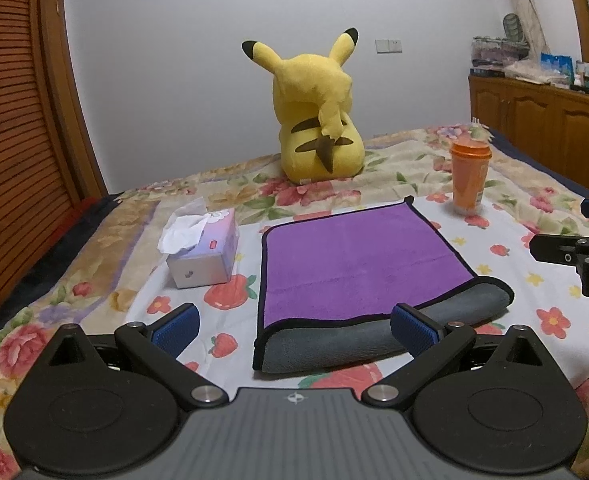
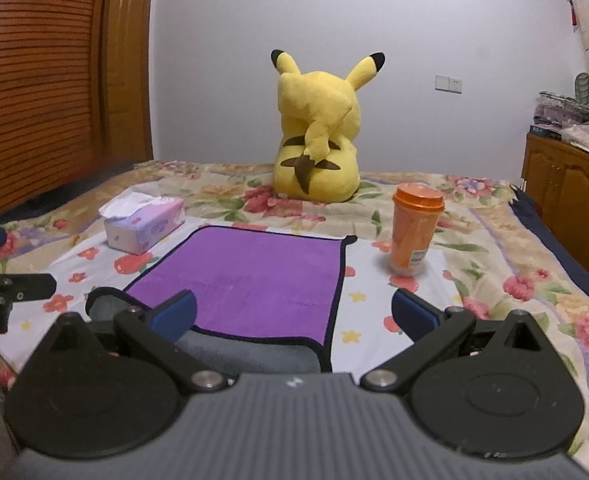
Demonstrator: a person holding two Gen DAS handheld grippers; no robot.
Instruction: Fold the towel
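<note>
A purple towel [image 1: 358, 264] with black trim and a grey underside lies folded over on the flowered bedspread; its grey fold runs along the near edge. It also shows in the right wrist view [image 2: 254, 280]. My left gripper [image 1: 294, 326] is open and empty, just short of the towel's near left corner. My right gripper [image 2: 294, 314] is open and empty, over the towel's near right corner. The right gripper's fingers [image 1: 554, 250] show at the right edge of the left wrist view, and the left gripper's fingers [image 2: 14, 286] at the left edge of the right wrist view.
A tissue box [image 1: 204, 254] stands left of the towel, and an orange lidded cup [image 1: 469, 178] stands to its far right. A yellow plush toy [image 1: 318, 120] sits behind it. A wooden cabinet [image 1: 554, 128] stands at the right, and slatted doors [image 1: 10, 140] at the left.
</note>
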